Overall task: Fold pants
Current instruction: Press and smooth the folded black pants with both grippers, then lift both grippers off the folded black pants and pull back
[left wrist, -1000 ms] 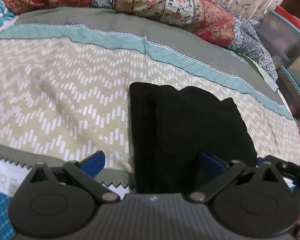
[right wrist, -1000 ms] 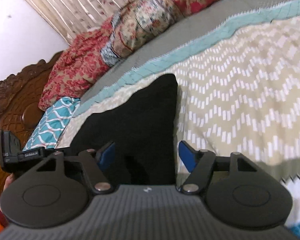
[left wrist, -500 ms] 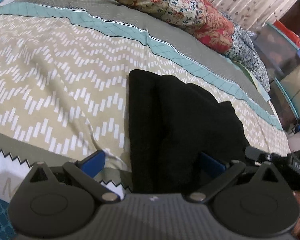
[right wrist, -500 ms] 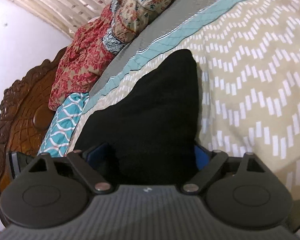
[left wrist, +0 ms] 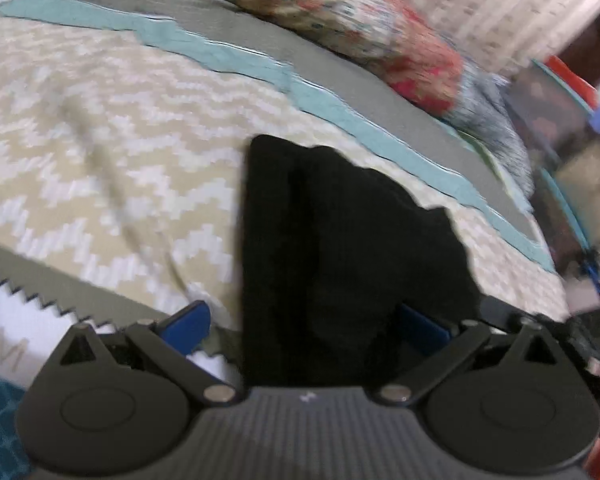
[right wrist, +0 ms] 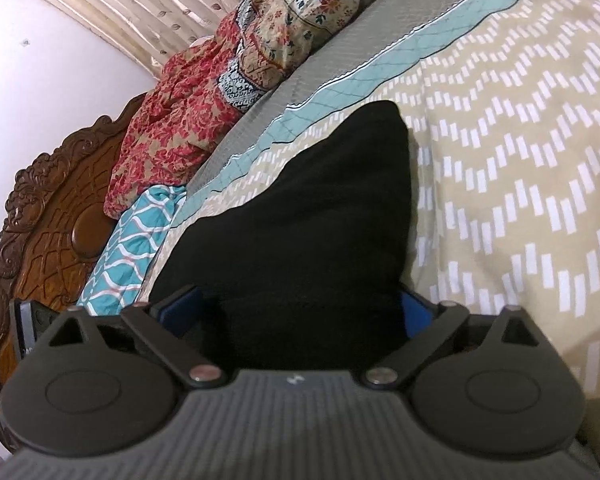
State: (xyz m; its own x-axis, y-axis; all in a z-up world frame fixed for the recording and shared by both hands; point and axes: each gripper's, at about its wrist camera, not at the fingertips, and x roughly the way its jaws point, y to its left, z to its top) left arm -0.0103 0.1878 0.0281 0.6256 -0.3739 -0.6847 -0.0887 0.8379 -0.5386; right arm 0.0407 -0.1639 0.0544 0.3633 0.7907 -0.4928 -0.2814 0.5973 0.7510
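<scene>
**Both grippers at the near edge of the folded pants**

The black, soft-knit pants (right wrist: 300,232) lie folded into a compact bundle on the beige zigzag-patterned bedspread (right wrist: 520,160), their near edge running in between the blue-padded fingers of both tools. A second ago the right gripper (right wrist: 300,312) stood half spread and a little back from the cloth; it has since come in and down, and its jaws are opening to their widest, with the near corner of the bundle between them and the pads not visibly pressing it. The left gripper (left wrist: 304,328) is spread wide too, much as it was, its left pad over bare bedspread and its right pad against or behind the dark cloth; its view is blurred, so contact cannot be settled.

That reads as lining up for a grasp on the near edge, probably for one more fold or a lift of the finished bundle.

Beyond the pants run a teal and grey border band (left wrist: 228,52), red floral pillows (right wrist: 172,128) and a carved wooden headboard (right wrist: 48,232).
</scene>
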